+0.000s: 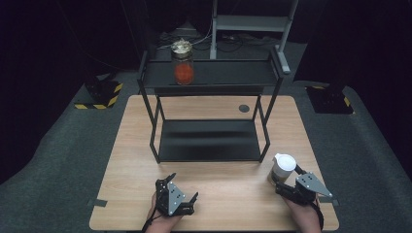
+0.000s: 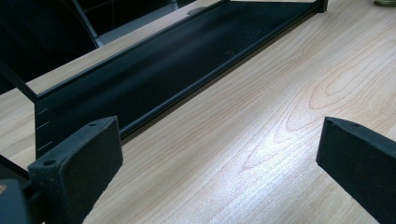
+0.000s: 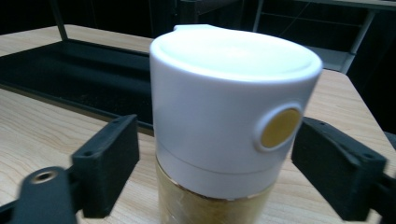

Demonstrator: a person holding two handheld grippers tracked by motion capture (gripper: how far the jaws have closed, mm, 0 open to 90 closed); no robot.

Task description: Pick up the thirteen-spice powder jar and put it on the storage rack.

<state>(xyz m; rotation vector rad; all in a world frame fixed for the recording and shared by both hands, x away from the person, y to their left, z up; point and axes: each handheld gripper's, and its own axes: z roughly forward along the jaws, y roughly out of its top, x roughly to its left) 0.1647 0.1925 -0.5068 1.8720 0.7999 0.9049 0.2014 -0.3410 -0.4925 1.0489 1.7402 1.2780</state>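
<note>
- White-capped jar stands upright near the front right corner of the wooden table, between the two black jaws of the right gripper; its lower body looks tan or golden, and a round yellow dot sits on the side of the cap.
- Right gripper's jaws flank the cap closely on both sides; a thin gap shows at each pad, so contact cannot be confirmed.
- Left gripper rests near the table's front edge, left of centre, well apart from the jar, its jaws spread wide over bare wood with nothing between them.
- Black two-tier metal rack stands at the middle of the table, beyond both grippers, its lower shelf lying flat on the tabletop.
- Glass jar with orange contents and a gold-toned top stands on the rack's upper shelf, left of its centre.
</note>
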